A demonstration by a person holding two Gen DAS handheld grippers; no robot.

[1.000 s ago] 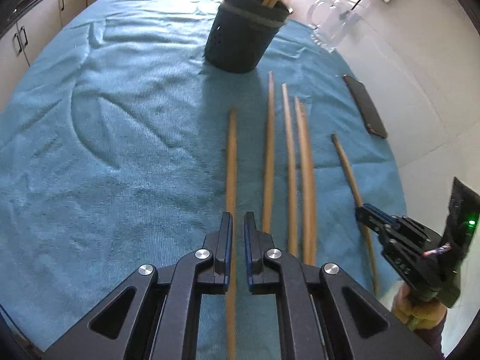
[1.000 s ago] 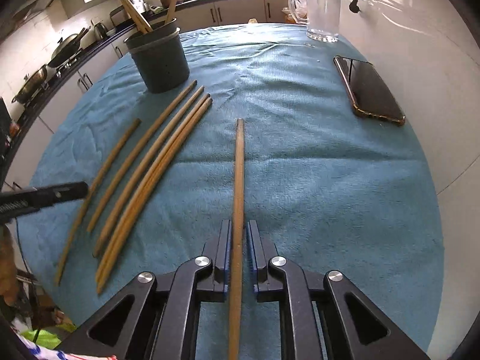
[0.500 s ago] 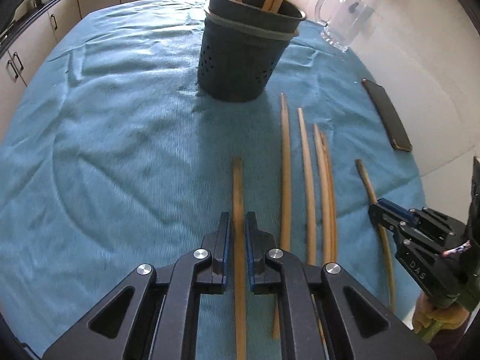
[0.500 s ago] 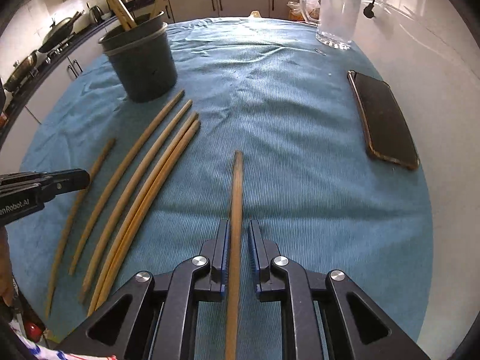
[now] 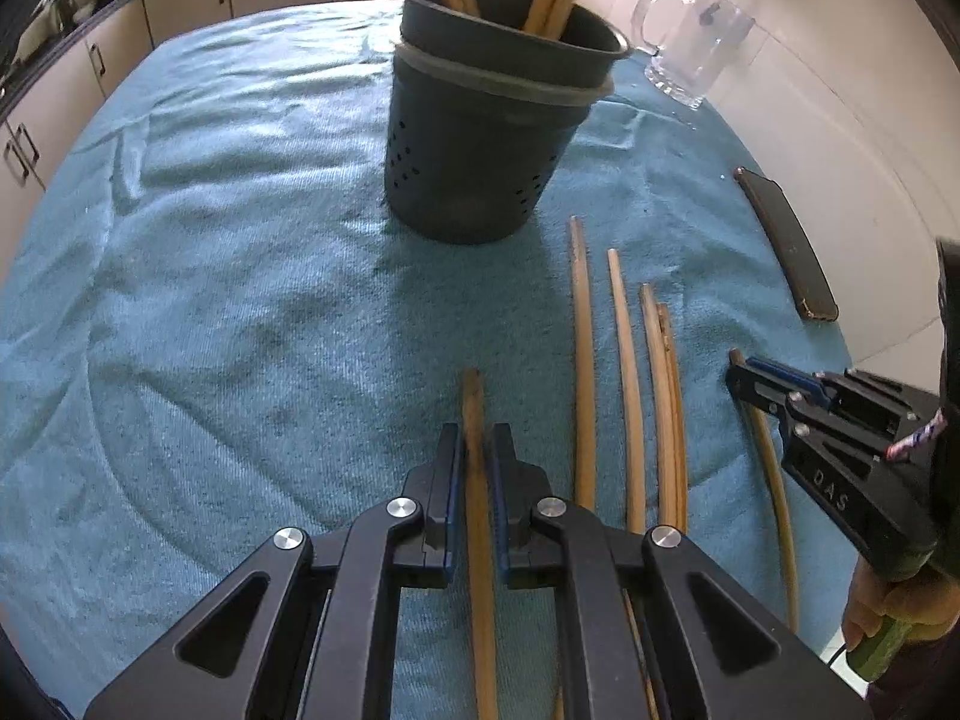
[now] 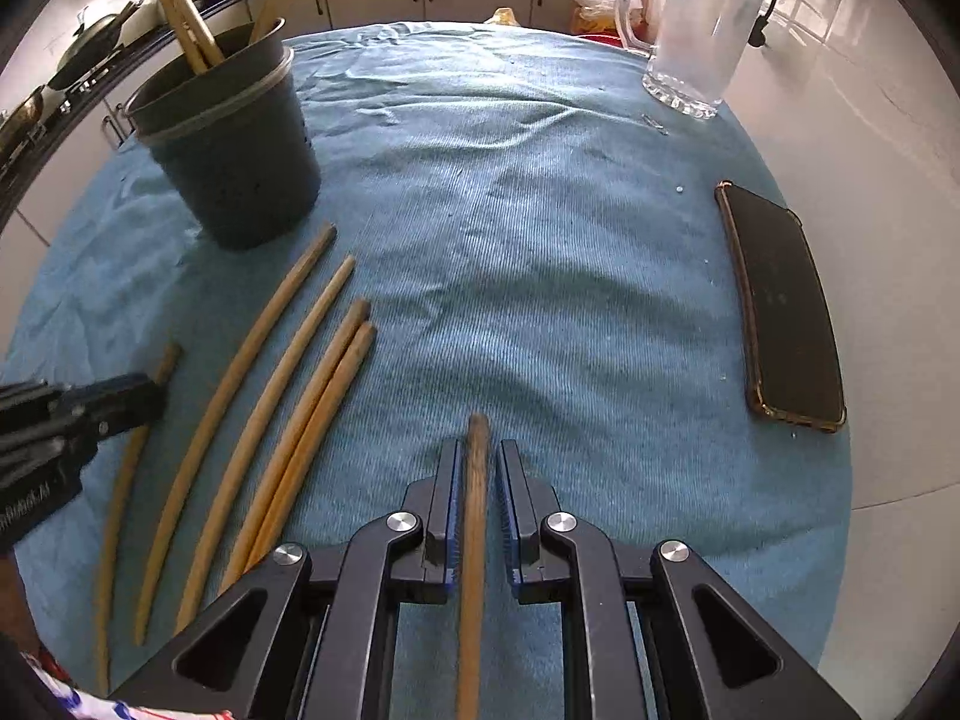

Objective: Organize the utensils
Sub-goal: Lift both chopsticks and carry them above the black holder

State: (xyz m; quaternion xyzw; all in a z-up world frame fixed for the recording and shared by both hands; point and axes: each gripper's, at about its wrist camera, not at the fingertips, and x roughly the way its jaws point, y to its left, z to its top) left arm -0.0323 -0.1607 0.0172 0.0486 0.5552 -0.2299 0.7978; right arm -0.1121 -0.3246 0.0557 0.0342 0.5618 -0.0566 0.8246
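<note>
A dark utensil holder with several wooden sticks in it stands on the blue cloth; it also shows in the right wrist view. My left gripper straddles a wooden stick, its jaws narrowly apart around it. My right gripper straddles another wooden stick the same way, with small gaps on both sides. Several more sticks lie side by side between the two grippers. The right gripper also shows in the left wrist view.
A black phone lies at the cloth's right edge. A glass mug stands at the far right. Kitchen cabinets run behind the table. The cloth's near edge is close under both grippers.
Both grippers have slid forward along their sticks toward the holder, so only short stick tips now show past the fingertips. The holder looks closer and larger.
</note>
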